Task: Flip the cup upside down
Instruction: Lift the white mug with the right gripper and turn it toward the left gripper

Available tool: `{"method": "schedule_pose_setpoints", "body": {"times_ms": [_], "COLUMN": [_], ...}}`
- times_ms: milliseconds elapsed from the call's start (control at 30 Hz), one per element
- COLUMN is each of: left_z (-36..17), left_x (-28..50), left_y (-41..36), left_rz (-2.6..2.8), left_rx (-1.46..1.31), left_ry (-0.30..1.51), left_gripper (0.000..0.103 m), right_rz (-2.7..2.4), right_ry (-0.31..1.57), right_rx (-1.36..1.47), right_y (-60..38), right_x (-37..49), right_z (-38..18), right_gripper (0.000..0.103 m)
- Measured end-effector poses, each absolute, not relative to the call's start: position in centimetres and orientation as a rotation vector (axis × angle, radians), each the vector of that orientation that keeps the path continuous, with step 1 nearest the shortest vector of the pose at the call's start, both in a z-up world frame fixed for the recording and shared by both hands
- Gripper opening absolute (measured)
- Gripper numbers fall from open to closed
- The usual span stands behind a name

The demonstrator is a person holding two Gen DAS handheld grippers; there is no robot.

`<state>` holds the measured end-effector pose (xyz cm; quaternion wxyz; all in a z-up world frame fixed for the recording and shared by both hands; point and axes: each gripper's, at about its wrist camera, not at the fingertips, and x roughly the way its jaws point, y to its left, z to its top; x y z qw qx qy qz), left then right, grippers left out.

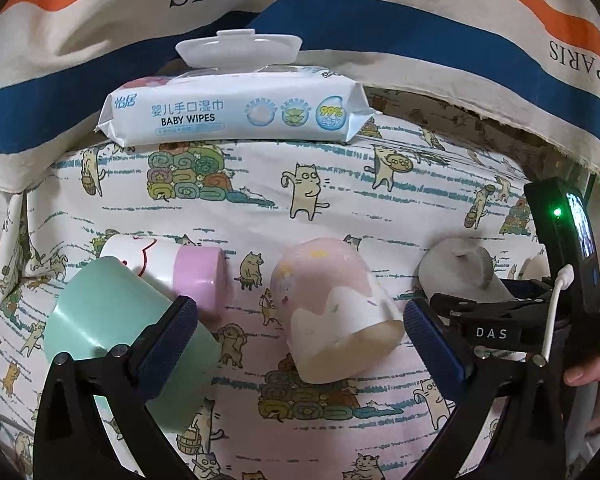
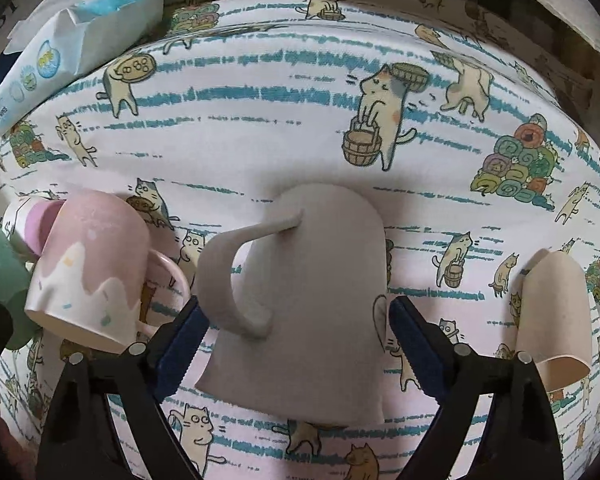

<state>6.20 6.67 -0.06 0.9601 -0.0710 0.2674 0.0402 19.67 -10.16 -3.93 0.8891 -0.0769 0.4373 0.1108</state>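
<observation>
A pink-and-white mug [image 1: 332, 308] stands upside down on the cat-print cloth, between the open fingers of my left gripper [image 1: 300, 328], which touch nothing. It also shows in the right wrist view [image 2: 88, 272]. A grey mug [image 2: 312, 300] with its handle to the left stands upside down between the fingers of my right gripper [image 2: 296, 344]. The jaws sit close beside its walls; contact is unclear. The grey mug shows in the left wrist view [image 1: 456, 272] behind the right gripper's body.
A green cup [image 1: 112, 320] and a white cup with a pink band [image 1: 172, 268] sit at the left. A beige cup [image 2: 552, 320] stands upside down at the right. A baby wipes pack [image 1: 236, 108] lies at the back, against a striped cloth [image 1: 100, 60].
</observation>
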Motion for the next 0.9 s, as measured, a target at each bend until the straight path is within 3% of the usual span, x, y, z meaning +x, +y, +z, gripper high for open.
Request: {"method": "schedule_pose_setpoints", "body": {"times_ms": [333,900], "left_z": [0.5,1.7], "left_x": [5.5,4.0], "left_y": [6.6,5.1], "left_rz": [0.077,-0.013], "left_rx": [-0.147,-0.110], "left_ry": [0.516,0.444], "left_gripper": [0.102,0.102], "right_rz": [0.259,0.484], "right_ry": [0.868,0.812], "right_rx": [-0.174,-0.208], "right_y": [-11.6,-13.8], "right_x": [17.1,6.1], "right_z": [-2.7,-2.5], "right_gripper": [0.079,0.079]}}
